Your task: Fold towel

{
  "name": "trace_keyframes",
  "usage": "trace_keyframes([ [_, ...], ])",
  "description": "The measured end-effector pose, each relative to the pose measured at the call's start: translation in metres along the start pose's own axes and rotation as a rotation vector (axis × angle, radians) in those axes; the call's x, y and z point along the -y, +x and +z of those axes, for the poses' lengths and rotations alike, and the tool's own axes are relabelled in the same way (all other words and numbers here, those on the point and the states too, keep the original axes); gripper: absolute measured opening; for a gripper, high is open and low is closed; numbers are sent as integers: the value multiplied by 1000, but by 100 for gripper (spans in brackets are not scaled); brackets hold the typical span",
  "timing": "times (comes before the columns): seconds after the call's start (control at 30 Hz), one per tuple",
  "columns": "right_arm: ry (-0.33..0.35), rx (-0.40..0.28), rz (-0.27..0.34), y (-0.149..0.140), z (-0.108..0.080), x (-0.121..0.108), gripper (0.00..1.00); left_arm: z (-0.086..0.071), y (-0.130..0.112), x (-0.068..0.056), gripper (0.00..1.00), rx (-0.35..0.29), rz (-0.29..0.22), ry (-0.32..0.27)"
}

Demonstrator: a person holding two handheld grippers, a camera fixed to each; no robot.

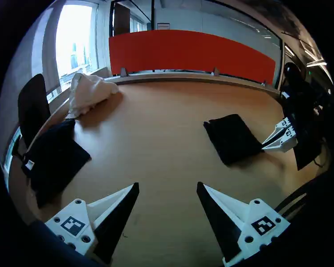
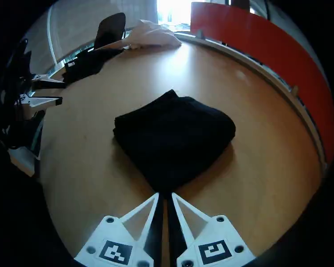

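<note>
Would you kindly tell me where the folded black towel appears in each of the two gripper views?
Left gripper view: the folded black towel lies right of centre, with the right gripper at its right edge.
Right gripper view: dead centre, just ahead of the right gripper.
Shared landmark: the red partition behind the table.

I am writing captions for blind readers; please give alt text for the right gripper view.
A folded black towel lies in the middle of a wooden table, and the right gripper, fingers almost closed, points at its near edge. Farther off are the left gripper, open, a white cloth and a red panel.
</note>
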State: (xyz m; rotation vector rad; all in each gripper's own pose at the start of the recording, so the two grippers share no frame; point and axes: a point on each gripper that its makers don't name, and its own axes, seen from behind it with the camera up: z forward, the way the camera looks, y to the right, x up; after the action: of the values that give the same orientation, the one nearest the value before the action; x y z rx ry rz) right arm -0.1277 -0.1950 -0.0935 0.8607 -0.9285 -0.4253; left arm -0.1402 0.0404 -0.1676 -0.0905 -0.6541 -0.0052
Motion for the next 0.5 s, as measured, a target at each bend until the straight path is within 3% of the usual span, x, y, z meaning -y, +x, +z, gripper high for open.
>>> trace_keyframes([
  [0.2,-6,-26,-8,14,-7,-4,4,0,0,-2,96,-1,1,-8],
  [0.5,-27,-97,-42,62,-29,-17,4,-1,3,0,96,-8,-4,-8],
])
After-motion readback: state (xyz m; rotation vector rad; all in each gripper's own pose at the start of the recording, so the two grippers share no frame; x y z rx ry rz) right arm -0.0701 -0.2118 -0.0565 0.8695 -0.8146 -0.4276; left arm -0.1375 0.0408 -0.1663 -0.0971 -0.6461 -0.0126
